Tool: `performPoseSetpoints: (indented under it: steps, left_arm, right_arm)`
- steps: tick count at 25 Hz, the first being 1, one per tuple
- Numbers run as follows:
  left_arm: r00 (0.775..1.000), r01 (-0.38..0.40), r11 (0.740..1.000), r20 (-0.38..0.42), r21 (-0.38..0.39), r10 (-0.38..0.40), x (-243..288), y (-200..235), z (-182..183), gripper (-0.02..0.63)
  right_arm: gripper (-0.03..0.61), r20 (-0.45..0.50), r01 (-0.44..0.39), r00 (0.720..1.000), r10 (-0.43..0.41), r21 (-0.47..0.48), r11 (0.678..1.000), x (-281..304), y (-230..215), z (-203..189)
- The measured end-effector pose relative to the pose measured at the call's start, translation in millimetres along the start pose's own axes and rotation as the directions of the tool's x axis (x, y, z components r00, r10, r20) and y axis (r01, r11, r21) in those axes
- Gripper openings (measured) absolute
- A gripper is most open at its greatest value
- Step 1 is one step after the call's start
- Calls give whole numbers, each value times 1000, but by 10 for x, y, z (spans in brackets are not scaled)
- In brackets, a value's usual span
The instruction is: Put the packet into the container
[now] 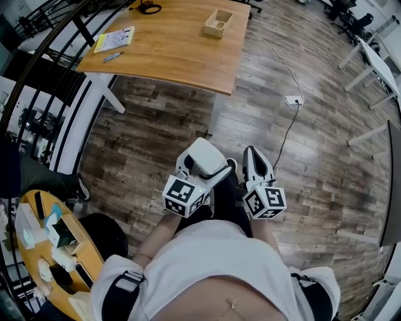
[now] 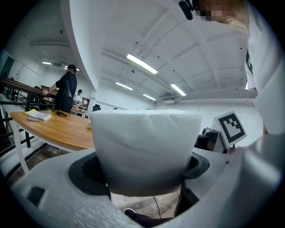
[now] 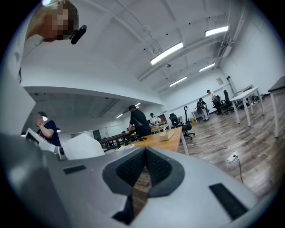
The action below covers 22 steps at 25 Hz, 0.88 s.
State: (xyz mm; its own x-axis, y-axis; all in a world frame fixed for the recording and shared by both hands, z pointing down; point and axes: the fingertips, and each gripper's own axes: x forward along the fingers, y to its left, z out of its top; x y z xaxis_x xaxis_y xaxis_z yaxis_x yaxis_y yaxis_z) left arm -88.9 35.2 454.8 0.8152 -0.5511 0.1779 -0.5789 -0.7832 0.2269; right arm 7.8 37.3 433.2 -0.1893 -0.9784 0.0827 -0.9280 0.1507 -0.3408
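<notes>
My left gripper (image 1: pixel 202 168) is shut on a white soft packet (image 1: pixel 204 155), held close to the person's body above the wooden floor. In the left gripper view the packet (image 2: pixel 143 147) fills the space between the jaws. Beside it, my right gripper (image 1: pixel 255 162) is shut with nothing in it; its dark pads (image 3: pixel 156 165) nearly meet. The container, a small open wooden box (image 1: pixel 218 22), stands on the far wooden table (image 1: pixel 175 47), well ahead of both grippers. The right gripper view shows the box (image 3: pixel 167 135) on that table's end.
A yellow booklet (image 1: pixel 114 39), a pen (image 1: pixel 111 57) and a black object (image 1: pixel 149 8) lie on the table. A power strip (image 1: pixel 294 100) with a cable lies on the floor. A round side table (image 1: pixel 91 254) with several items is at lower left, beside a railing (image 1: pixel 56 44). A person (image 3: pixel 139 122) stands by the table.
</notes>
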Motion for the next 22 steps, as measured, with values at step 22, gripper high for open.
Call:
performPoseSetpoints:
  steps: [22]
  left_arm:
    - [998, -58, 998, 25, -15, 58, 874, 576, 373, 466]
  right_arm:
    - [12, 4, -48, 999, 48, -26, 999, 983, -549, 424]
